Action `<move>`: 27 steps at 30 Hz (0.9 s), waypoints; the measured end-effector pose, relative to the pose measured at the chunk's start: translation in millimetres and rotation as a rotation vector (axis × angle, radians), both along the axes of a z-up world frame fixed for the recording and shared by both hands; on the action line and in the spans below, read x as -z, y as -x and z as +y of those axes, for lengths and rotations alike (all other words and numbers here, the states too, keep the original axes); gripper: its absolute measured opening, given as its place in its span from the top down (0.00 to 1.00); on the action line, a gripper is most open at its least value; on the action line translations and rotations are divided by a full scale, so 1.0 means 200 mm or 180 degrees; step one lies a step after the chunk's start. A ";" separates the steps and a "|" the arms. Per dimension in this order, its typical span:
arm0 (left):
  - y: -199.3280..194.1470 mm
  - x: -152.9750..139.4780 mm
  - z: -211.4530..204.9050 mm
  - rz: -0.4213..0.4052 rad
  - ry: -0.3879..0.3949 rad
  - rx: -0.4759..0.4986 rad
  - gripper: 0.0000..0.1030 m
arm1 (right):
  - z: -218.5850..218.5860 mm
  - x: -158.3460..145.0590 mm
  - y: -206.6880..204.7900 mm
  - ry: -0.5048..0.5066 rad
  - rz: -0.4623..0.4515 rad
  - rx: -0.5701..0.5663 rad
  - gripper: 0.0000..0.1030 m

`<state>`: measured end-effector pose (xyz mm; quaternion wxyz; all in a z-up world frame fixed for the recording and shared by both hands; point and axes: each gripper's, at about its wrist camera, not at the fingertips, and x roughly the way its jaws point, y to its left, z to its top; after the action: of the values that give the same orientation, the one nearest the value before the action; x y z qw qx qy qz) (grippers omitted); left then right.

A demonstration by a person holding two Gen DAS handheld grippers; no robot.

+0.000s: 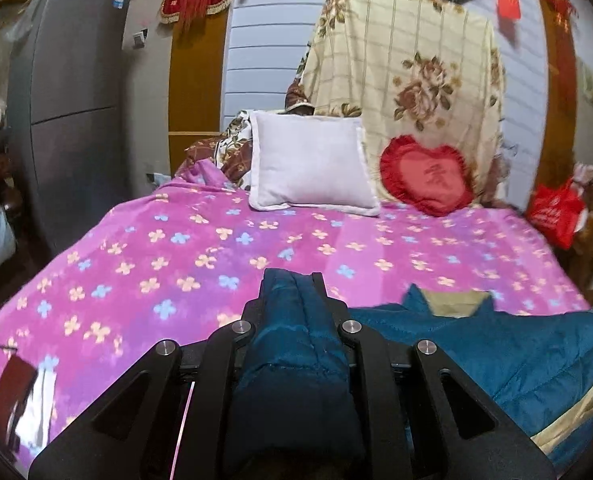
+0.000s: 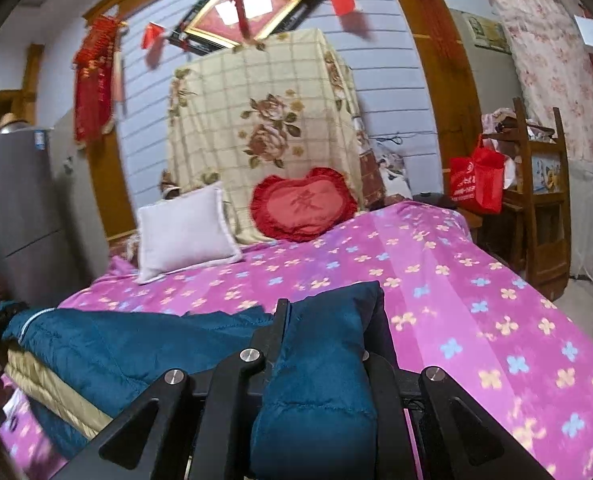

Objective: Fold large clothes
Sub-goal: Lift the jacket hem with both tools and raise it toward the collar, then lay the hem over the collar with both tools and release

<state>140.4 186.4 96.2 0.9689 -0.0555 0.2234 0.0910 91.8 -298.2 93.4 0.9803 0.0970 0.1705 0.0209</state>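
The bed [image 1: 176, 264] is spread with a pink blanket [image 2: 456, 280] dotted with little yellow and blue flowers, and it fills everything ahead of both tongs. A floral checked quilt [image 1: 416, 80] is draped over something tall at the far end, way past the tips. A grey fridge [image 1: 68, 100] is seen off to the left of the left tongs.

The big teal padded jacket [image 1: 496, 352] is stretched across the near edge of the bed between the two tongs, with its tan lining [image 2: 48, 384] showing along the lower edge. One bunched end is clamped in the left tongs [image 1: 292, 292], which are squeezed nearly closed on the padding. The other end is pinched the same way in the right tongs [image 2: 328, 304], shut tight on the fabric, so the jacket is held up by both at once.

Farther ahead a white pillow [image 1: 312, 164] is propped up, with a red heart-shaped cushion [image 2: 302, 204] just beside it. A red shopping bag [image 2: 476, 180] is hung at a wooden chair [image 2: 544, 200], well off to the right of the right tongs.
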 end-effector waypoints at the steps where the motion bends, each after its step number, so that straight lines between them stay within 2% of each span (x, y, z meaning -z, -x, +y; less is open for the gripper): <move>1: -0.07 0.01 0.00 0.0023 0.0021 -0.0029 0.88 | 0.00 0.00 -0.05 -0.0031 -0.0013 0.0015 0.90; 6: -0.34 0.18 -0.01 0.0283 -0.0015 -0.0101 0.87 | -0.03 0.10 -0.31 -0.0219 0.0053 0.0038 0.90; 10: -0.50 0.48 -0.03 0.0666 0.0007 -0.0183 0.86 | -0.04 0.31 -0.50 -0.0236 0.0381 0.0063 0.90; 13: -0.56 0.59 -0.03 0.0827 0.0079 -0.0176 0.82 | -0.04 0.44 -0.58 -0.0298 0.0565 0.0044 0.90; 16: -0.58 0.61 -0.05 0.0898 0.0062 -0.0171 0.75 | -0.06 0.50 -0.61 -0.0329 0.0704 0.0016 0.89; 18: -0.62 0.63 -0.04 0.1046 0.0123 -0.0132 0.62 | -0.08 0.52 -0.62 -0.0400 0.0766 0.0011 0.87; 19: -0.63 0.64 -0.02 0.1110 0.0180 -0.0147 0.56 | -0.08 0.52 -0.62 -0.0411 0.0786 0.0023 0.85; 20: -0.63 0.64 0.00 0.1136 0.0280 -0.0139 0.43 | -0.08 0.51 -0.61 -0.0414 0.0812 0.0042 0.83; 21: -0.63 0.63 0.05 0.1125 0.0463 -0.0088 0.37 | -0.08 0.50 -0.59 -0.0434 0.0828 0.0058 0.81; 22: -0.61 0.62 0.10 0.1114 0.0733 -0.0014 0.35 | -0.07 0.49 -0.57 -0.0475 0.0814 0.0045 0.76; 23: -0.60 0.61 0.14 0.1100 0.0954 0.0040 0.29 | -0.07 0.47 -0.55 -0.0548 0.0788 -0.0002 0.65; 24: -0.58 0.58 0.19 0.1065 0.1151 0.0087 0.29 | -0.08 0.45 -0.51 -0.0655 0.0760 -0.0060 0.61; 25: -0.55 0.55 0.22 0.0995 0.1273 0.0134 0.29 | -0.08 0.44 -0.48 -0.0699 0.0752 -0.0085 0.56; 27: -0.45 0.45 0.27 0.0792 0.1329 0.0187 0.28 | -0.08 0.40 -0.39 -0.0729 0.0706 -0.0152 0.52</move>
<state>230.9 240.4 6.0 0.9036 -0.2364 0.3565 0.0208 169.6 -314.2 14.0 0.9373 0.2058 0.2764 0.0526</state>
